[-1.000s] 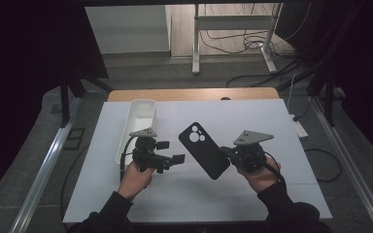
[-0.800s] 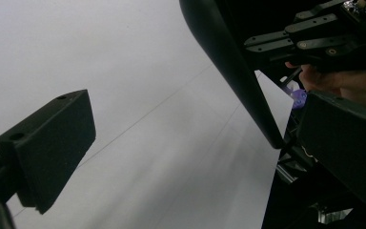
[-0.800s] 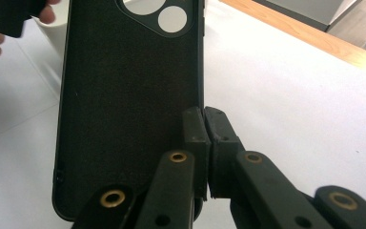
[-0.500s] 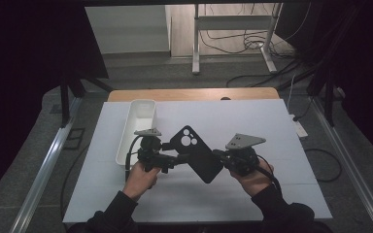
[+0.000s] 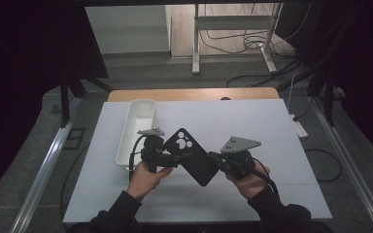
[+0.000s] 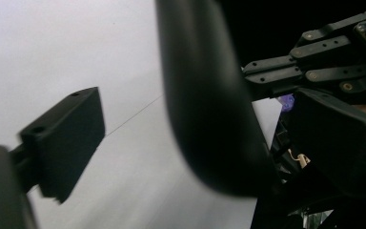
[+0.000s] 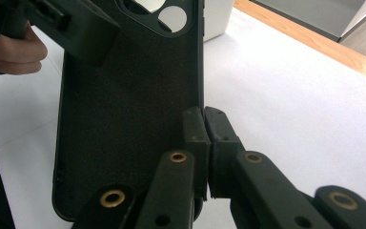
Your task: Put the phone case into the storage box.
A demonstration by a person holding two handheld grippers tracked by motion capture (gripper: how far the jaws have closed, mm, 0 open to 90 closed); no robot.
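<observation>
Black matte plastic phone case point(image 5: 193, 156) with round camera cutouts is held above the desk point(image 5: 272, 126) centre. Right gripper point(image 7: 204, 125) fingers pinch its side edge. Left gripper point(image 5: 167, 158) fingers spread around its camera end, just been closing, pads not pressing yet. White rectangular plastic bin point(image 5: 137, 131) near left edge.

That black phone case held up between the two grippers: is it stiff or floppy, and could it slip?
The phone case probably keeps its shape: pinched at one edge by the right gripper, it stays flat. It looks thin and hollow, so likely light. Its matte lining probably grips well.
</observation>
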